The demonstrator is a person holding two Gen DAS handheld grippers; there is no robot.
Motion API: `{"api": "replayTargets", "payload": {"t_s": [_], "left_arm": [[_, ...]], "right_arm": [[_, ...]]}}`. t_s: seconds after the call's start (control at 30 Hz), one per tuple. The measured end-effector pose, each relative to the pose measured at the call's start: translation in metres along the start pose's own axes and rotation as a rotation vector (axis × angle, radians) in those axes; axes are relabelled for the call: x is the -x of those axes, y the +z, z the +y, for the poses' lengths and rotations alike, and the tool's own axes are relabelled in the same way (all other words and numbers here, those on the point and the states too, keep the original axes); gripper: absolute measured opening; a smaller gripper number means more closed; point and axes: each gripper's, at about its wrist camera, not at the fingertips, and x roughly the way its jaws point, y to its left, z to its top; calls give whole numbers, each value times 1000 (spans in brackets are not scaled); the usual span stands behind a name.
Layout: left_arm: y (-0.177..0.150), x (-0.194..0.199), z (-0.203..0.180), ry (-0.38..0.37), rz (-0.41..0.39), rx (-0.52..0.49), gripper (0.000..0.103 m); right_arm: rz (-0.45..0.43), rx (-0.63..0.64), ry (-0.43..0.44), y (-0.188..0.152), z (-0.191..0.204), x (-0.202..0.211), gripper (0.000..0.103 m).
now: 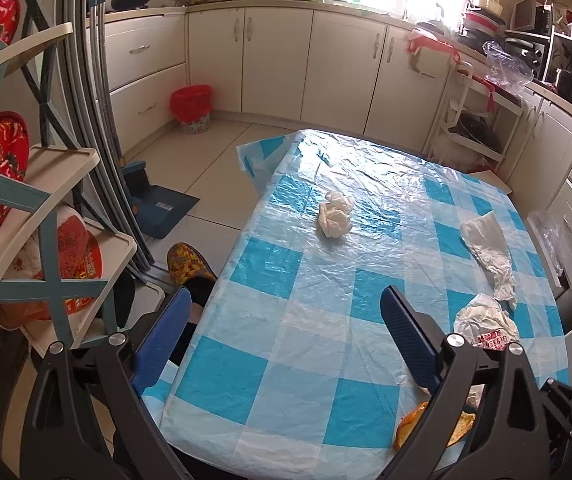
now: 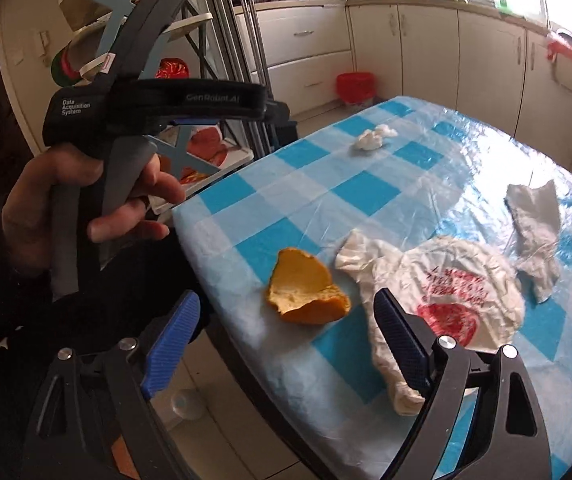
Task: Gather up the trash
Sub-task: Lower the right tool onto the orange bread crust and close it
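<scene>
Here the person's left hand wraps around the grey handle of the left gripper, with the fingers curled on the trigger; seen from the right wrist camera, it is held up off the near-left corner of the tabletop, its black body level. In its own view its blue fingers stand wide apart with nothing between them: one hangs beyond the tabletop's left edge over the floor, the other sits above the checked blue-and-white cloth.

The right gripper is likewise spread wide and holds nothing. Its left finger is off the tabletop's near edge, and its right finger overlaps the crumpled white plastic bag with red print; whether it touches the bag cannot be told.

The orange peel lies on the tabletop just left of that bag, near the close edge, roughly between the right gripper's fingers but farther out. A crumpled grey-white wrapper lies beyond the bag toward the tabletop's right side. A white tissue ball sits well apart from these, toward the tabletop's far end. On the floor beyond the tabletop, against the cabinets, stands a bin with a red liner.
</scene>
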Motion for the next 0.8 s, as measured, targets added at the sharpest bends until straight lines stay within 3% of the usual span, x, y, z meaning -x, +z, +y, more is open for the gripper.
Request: {"api": "replayTargets", "payload": {"t_s": [0.07, 0.27, 0.43, 0.53, 0.8], "left_arm": [[-1, -1, 4, -3, 1, 8, 92], [-3, -3, 14, -18, 9, 39, 92], [-5, -4, 16, -21, 11, 41, 92], [-6, -5, 16, -22, 12, 38, 92], [-8, -12, 3, -30, 23, 6, 92]], "right_arm": [[20, -53, 41, 1, -2, -4, 79], [79, -225, 51, -1, -14, -22, 72], [47, -274, 25, 4, -16, -27, 71], [32, -283, 4, 7, -18, -29, 63], [-3, -256, -87, 8, -21, -30, 14]]}}
